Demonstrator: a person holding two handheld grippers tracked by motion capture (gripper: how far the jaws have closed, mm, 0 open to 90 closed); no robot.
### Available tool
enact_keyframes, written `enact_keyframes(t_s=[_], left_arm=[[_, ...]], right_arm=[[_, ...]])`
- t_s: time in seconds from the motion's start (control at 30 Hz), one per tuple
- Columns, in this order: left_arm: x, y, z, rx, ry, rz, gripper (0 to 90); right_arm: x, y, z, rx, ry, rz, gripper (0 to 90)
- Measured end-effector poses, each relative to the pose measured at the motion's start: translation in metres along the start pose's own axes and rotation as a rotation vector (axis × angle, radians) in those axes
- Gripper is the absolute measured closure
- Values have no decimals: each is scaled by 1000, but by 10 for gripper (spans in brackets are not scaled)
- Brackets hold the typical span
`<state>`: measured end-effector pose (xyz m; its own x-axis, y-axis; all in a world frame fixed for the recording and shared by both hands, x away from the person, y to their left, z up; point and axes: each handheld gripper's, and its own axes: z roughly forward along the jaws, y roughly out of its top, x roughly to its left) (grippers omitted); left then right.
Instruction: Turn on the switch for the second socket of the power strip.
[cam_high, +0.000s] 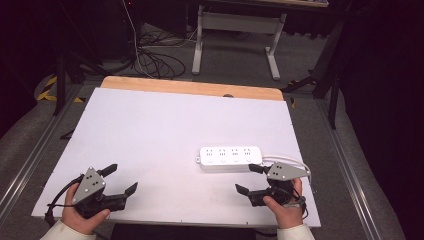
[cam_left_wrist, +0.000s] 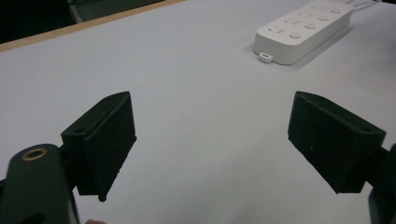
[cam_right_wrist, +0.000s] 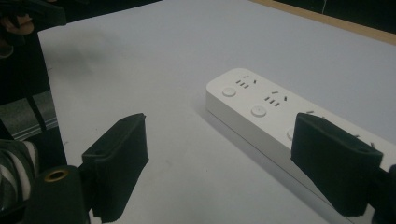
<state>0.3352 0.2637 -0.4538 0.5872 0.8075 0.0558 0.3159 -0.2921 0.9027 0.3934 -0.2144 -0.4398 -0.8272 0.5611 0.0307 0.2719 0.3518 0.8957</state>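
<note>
My right gripper (cam_high: 249, 179) hangs spread wide just beside the white power strip (cam_high: 231, 158), nothing between its jaws. The strip lies flat on the white surface (cam_high: 150, 135), right of centre. My left gripper (cam_high: 120, 179) is open too, well apart from it.

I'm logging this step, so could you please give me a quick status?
Left tool open, empty. Right tool open beside power strip, not touching. Nothing in the way.

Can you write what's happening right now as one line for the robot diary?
left gripper: open, empty, apart from strip | right gripper: open, empty, beside strip | white plastic four-socket power strip: flat on white table, untouched
</note>
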Motion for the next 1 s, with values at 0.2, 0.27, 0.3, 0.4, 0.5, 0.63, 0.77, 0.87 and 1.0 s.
enact_keyframes(t_s=[0.2, 0.27, 0.3, 0.4, 0.5, 0.63, 0.77, 0.87, 1.0], left_arm=[[0, -1, 0, 5, 0, -3, 150], [0, -1, 0, 12, 1, -1, 150], [0, -2, 0, 13, 0, -1, 150], [1, -2, 0, 18, -1, 14, 150], [1, -3, 0, 26, -6, 27, 149], [1, -6, 0, 39, -1, 40, 143], [1, -7, 1, 49, -9, 29, 140], [3, -7, 2, 51, -10, 7, 139], [6, -7, 3, 50, -6, -15, 139]], right_arm=[[0, -16, 5, 15, -24, 1, 182], [0, -24, 7, 24, -29, 18, 182], [0, -24, 7, 24, -29, 18, 182], [0, -31, 8, 36, -30, 35, 182], [-2, -37, 8, 62, -41, 40, 169], [-3, -43, 10, 89, -38, 61, 158], [-2, -43, 12, 94, -40, 59, 150], [-2, -41, 12, 89, -50, 54, 150], [-3, -40, 9, 87, -97, 30, 156]])
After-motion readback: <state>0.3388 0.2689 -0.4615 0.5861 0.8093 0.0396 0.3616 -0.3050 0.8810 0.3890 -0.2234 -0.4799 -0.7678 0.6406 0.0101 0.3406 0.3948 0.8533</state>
